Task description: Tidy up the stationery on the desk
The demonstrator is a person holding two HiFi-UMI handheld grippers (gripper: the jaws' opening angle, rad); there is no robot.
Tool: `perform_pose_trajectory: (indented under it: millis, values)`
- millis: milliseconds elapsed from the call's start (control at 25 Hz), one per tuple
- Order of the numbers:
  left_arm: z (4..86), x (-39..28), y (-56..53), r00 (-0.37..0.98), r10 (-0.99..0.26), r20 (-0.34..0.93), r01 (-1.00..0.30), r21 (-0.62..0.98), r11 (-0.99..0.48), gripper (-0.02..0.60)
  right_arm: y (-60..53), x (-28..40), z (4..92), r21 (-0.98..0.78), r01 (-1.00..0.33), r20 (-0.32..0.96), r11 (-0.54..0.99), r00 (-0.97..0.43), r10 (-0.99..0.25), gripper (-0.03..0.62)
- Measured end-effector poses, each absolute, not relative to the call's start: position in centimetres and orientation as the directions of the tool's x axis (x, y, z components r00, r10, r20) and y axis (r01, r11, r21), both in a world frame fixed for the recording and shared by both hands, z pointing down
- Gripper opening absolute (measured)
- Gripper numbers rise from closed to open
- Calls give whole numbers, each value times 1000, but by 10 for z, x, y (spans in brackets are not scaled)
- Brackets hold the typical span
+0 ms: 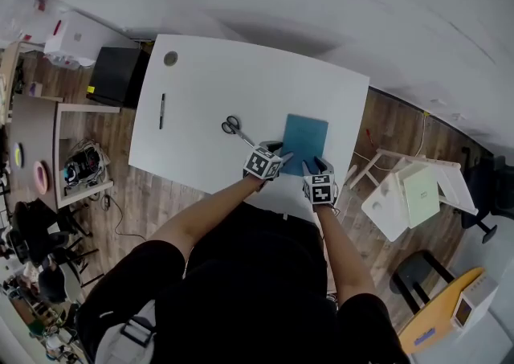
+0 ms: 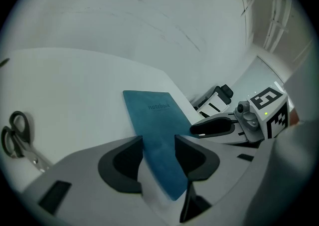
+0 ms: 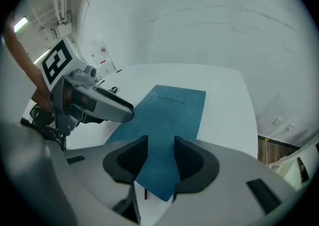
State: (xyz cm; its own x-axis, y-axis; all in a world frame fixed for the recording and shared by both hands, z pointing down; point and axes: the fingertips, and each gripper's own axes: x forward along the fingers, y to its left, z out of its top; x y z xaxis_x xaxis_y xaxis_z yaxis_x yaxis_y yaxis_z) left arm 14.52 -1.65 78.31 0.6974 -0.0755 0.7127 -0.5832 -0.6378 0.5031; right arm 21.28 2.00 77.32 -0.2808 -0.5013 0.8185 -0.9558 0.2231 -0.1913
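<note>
Teal notebook (image 1: 305, 139), beneath the left tool (image 2: 158, 155) and right tool (image 3: 160, 157), both gaping, shows lettering (image 2: 158, 106) only in gripper views.

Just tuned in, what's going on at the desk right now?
A person holds a gripper in each hand over the near edge of the white desk. The left gripper and right gripper both point at the near end of the blue notebook, which lies flat. Both have their jaws open and neither is pressing on it. Scissors lie left of the notebook and a pen farther left, both untouched.
</note>
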Motion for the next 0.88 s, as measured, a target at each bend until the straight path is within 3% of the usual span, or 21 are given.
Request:
perform_pose_trajectory:
  millis: [240, 880]
  values:
    - [781, 143, -64, 717, -116, 688, -611, 538, -581, 198, -26, 212, 772, -189, -963, 815, 190, -262, -517, 167]
    - [786, 130, -181, 676, -163, 719, -627, 444, -641, 198, -130, 191, 773, -194, -955, 806, 224, -285, -519, 167]
